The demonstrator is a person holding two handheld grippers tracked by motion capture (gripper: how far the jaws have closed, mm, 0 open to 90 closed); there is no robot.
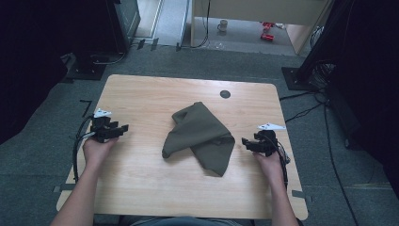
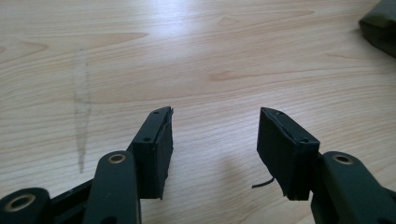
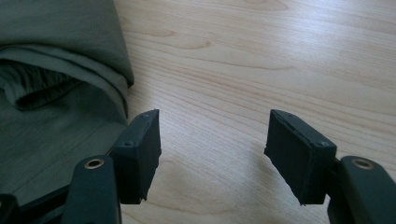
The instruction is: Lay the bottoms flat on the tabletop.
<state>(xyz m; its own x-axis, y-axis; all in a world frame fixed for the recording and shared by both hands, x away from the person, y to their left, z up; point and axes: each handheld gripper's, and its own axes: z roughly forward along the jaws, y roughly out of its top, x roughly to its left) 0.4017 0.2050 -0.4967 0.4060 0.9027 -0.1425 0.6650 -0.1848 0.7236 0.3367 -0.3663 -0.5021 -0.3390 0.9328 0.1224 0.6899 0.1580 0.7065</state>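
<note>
A dark olive cloth (image 1: pixel 202 136) lies crumpled and partly folded in the middle of the wooden table (image 1: pixel 141 188). My left gripper (image 1: pixel 123 128) hovers over the table's left side, well clear of the cloth, jaws apart and empty. In the left gripper view the left gripper (image 2: pixel 215 116) points at bare wood, with a corner of the cloth (image 2: pixel 380 25) at the top right. My right gripper (image 1: pixel 244 142) sits just right of the cloth's edge, open and empty. In the right gripper view the right gripper (image 3: pixel 212 116) has the folded cloth (image 3: pixel 56 70) beside its left finger (image 3: pixel 140 149).
A small black round disc (image 1: pixel 225 94) is set in the table near its far edge. Beyond the table, on grey carpet, are a mug (image 1: pixel 222 25), red items (image 1: pixel 267 31), black stands and cables (image 1: pixel 306 110).
</note>
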